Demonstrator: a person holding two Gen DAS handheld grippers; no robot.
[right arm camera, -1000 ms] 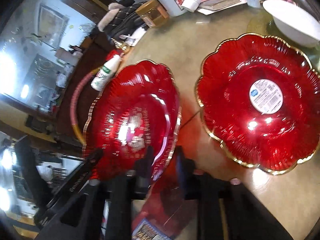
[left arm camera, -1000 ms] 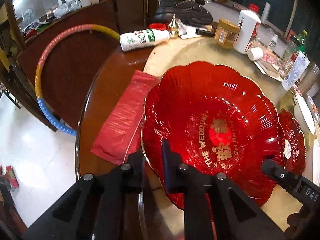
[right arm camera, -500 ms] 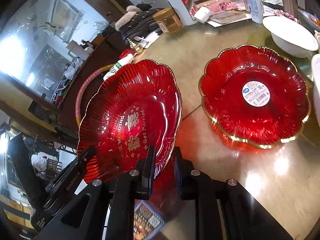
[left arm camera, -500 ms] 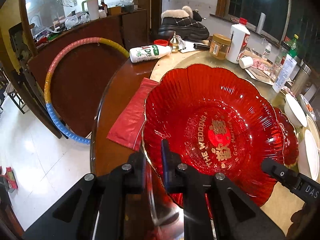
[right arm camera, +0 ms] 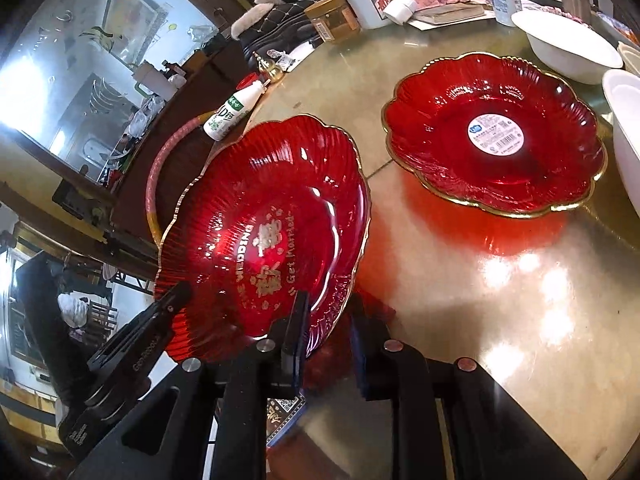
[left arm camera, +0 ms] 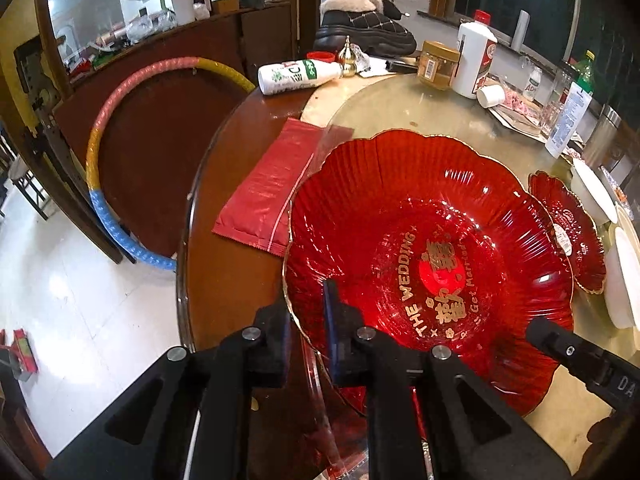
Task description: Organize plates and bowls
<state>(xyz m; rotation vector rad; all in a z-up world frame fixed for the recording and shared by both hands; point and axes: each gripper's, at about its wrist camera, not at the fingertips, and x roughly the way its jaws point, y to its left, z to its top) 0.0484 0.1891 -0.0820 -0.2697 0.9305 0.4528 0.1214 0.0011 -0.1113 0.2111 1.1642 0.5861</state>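
A red scalloped wedding plate point(left arm camera: 432, 248) with gold lettering is held tilted above the table. My left gripper point(left arm camera: 306, 320) is shut on its near-left rim. My right gripper point(right arm camera: 326, 320) is shut on its near-right rim; the plate point(right arm camera: 272, 224) fills the left of the right wrist view. A second red plate point(right arm camera: 496, 132) with a white sticker lies flat on the table to the right; it also shows in the left wrist view point(left arm camera: 568, 224). White bowls point(right arm camera: 568, 44) stand beyond it.
A red plastic bag point(left arm camera: 268, 192) lies on the table's left. A white bottle point(left arm camera: 296, 76) lies on its side at the back, near a jar point(left arm camera: 438, 64) and a white liquor bottle point(left arm camera: 474, 60). A hoop point(left arm camera: 104, 184) leans left of the table edge.
The wedding plate has risen and moved right towards the second red plate, held by both grippers. Both cameras now sit higher above the table.
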